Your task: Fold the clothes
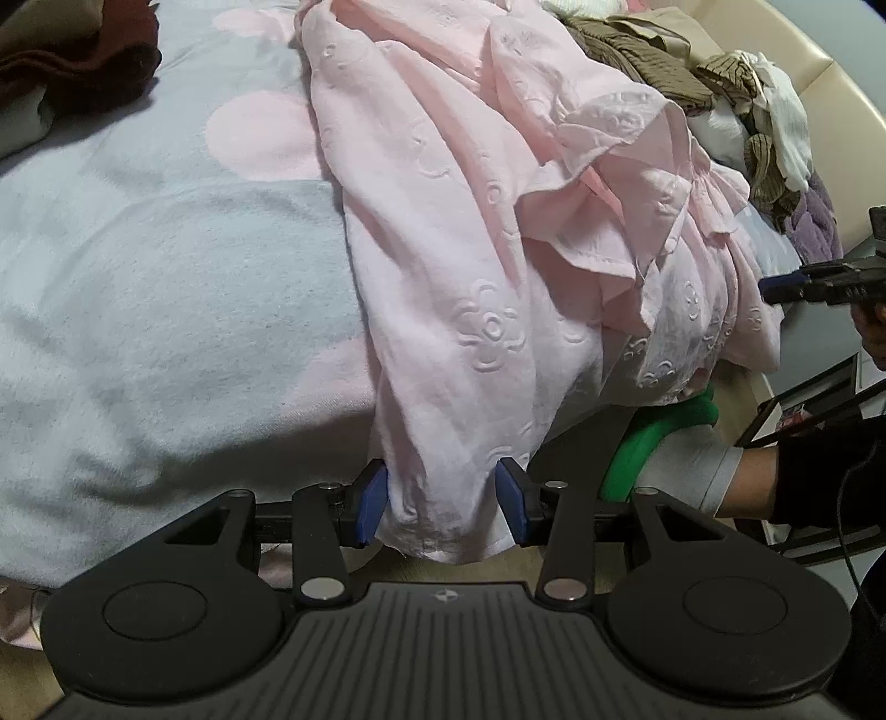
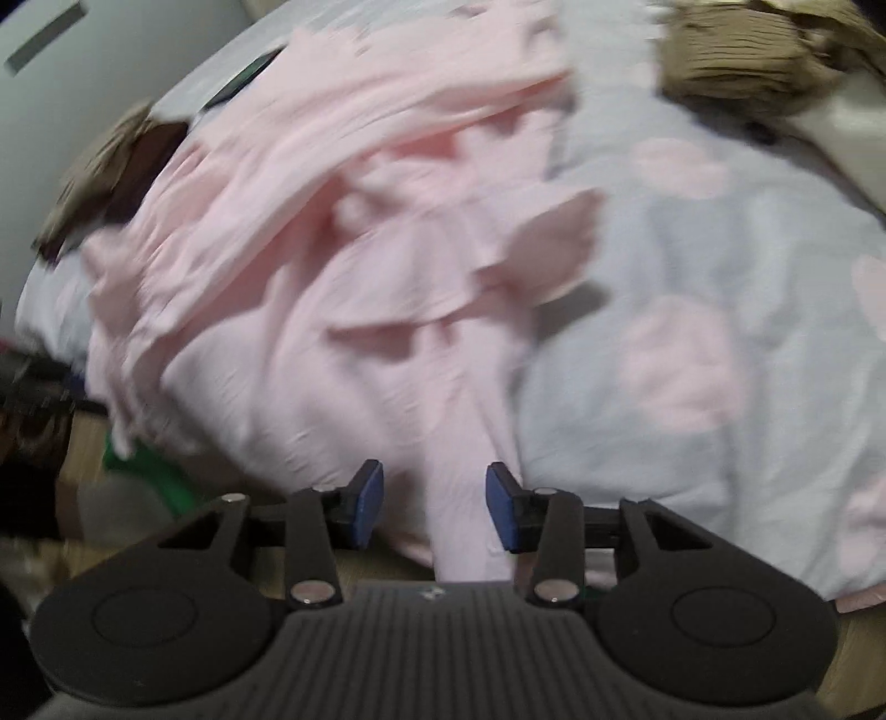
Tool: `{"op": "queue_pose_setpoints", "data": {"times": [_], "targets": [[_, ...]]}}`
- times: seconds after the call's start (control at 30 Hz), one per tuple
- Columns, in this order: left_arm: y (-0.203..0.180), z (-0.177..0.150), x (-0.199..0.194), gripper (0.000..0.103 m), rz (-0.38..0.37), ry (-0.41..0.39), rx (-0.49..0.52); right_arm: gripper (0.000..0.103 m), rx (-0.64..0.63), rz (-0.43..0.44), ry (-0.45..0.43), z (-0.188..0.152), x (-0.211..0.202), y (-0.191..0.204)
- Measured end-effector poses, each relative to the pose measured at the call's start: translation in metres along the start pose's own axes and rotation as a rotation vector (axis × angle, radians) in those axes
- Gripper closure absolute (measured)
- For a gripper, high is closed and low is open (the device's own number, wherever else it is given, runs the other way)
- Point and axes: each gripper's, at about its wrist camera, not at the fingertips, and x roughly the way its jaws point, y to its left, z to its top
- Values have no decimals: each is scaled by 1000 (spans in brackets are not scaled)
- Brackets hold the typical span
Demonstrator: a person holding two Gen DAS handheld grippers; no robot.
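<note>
A pale pink embroidered garment (image 1: 470,249) lies crumpled on the bed, and its hem hangs over the near edge. My left gripper (image 1: 443,501) is at that edge with its blue pads wide apart. A bunch of the hem fills the gap between them. The right wrist view is blurred by motion. In it the same pink garment (image 2: 332,277) spreads to the left. A narrow strip of it runs between the pads of my right gripper (image 2: 434,507), which stands open with space on both sides of the strip.
The bed sheet (image 1: 166,277) is grey with pink flowers. Brown clothes (image 1: 637,50) and a white piece (image 1: 786,111) are heaped by the cream headboard (image 1: 803,55). Dark maroon clothes (image 1: 83,55) lie far left. A gloved hand (image 1: 703,465) grips a green handle (image 1: 653,432) under the garment's edge.
</note>
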Motion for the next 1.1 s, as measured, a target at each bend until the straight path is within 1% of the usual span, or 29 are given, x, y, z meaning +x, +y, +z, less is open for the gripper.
{"op": "queue_pose_setpoints", "data": {"times": [0.2,0.23,0.27,0.37,0.53,0.67,0.73,0.87,0.97,1.0,1.03,1.07,1.1], "targets": [[5,0,4,62,-16,2,0,57,-6,24,15,-3,6,-11],[6,-1,5,62,-19,3,0,55,-7,28,18,-3,7,-12],[8,-1,6,62,-22,4,0,51,-8,32,20,-3,8,-14],[11,-1,8,61,-31,5,-1,47,-12,44,28,-5,11,-20],[16,-1,12,60,-45,9,-3,46,-7,94,45,-9,29,-8],[17,-1,18,60,-37,36,-11,46,-3,135,59,-12,45,2],[18,-1,21,60,-33,49,-16,46,11,140,55,-14,52,4],[26,0,22,60,-38,45,-55,46,38,150,36,-17,59,1],[33,0,23,60,-51,37,-78,47,80,168,16,-18,60,-5],[34,1,24,60,-55,40,-80,49,96,175,13,-19,60,-7],[35,1,25,60,-59,44,-81,60,101,183,16,-18,60,-7],[34,1,26,63,-69,55,-81,82,102,193,23,-18,61,-6],[34,2,28,67,-79,66,-81,89,103,202,30,-17,61,-5]]}}
